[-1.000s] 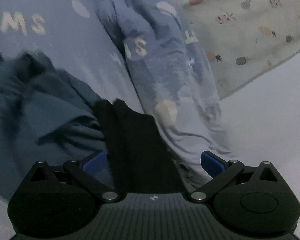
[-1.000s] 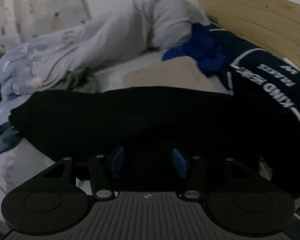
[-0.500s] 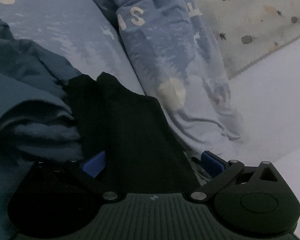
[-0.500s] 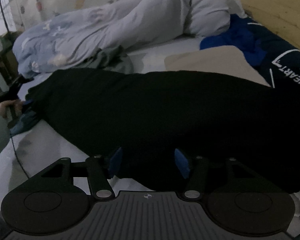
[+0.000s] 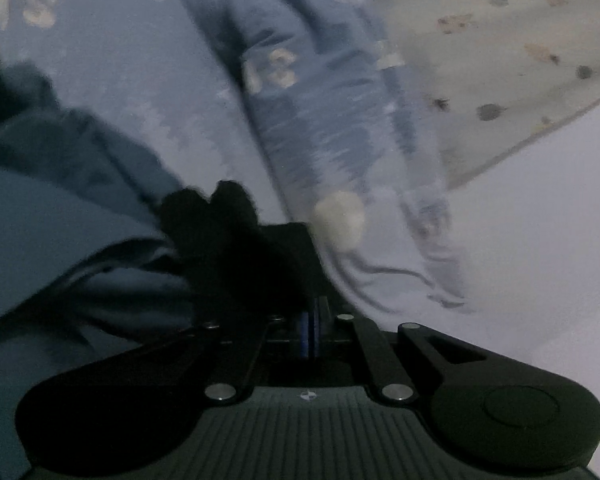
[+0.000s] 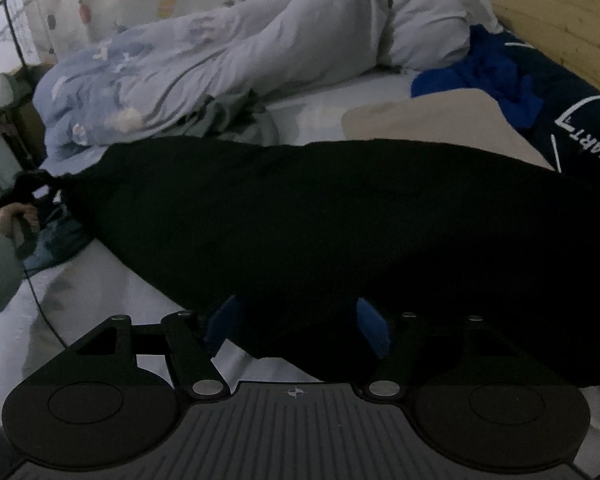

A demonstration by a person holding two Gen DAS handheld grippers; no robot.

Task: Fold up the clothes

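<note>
A black garment (image 6: 300, 216) lies stretched across the bed, wide in the right wrist view. My left gripper (image 5: 311, 330) is shut on its far left end (image 5: 236, 248), with the blue pads pressed together on the cloth. That gripper also shows in the right wrist view (image 6: 22, 194), held by a hand. My right gripper (image 6: 296, 326) is open, with its blue pads (image 6: 374, 326) on either side of the garment's near edge; I cannot tell whether they touch it.
A light blue printed duvet (image 6: 172, 68) is bunched along the back; it also shows in the left wrist view (image 5: 300, 112). A teal garment (image 5: 60, 216), a beige cloth (image 6: 440, 120), a blue garment (image 6: 496, 76) and a navy printed pillow (image 6: 580, 128) lie around. A wooden headboard (image 6: 556, 12) stands right.
My left gripper has closed on the end of the black garment; it was open half a second ago. The right gripper has stayed open at the garment's near edge.
</note>
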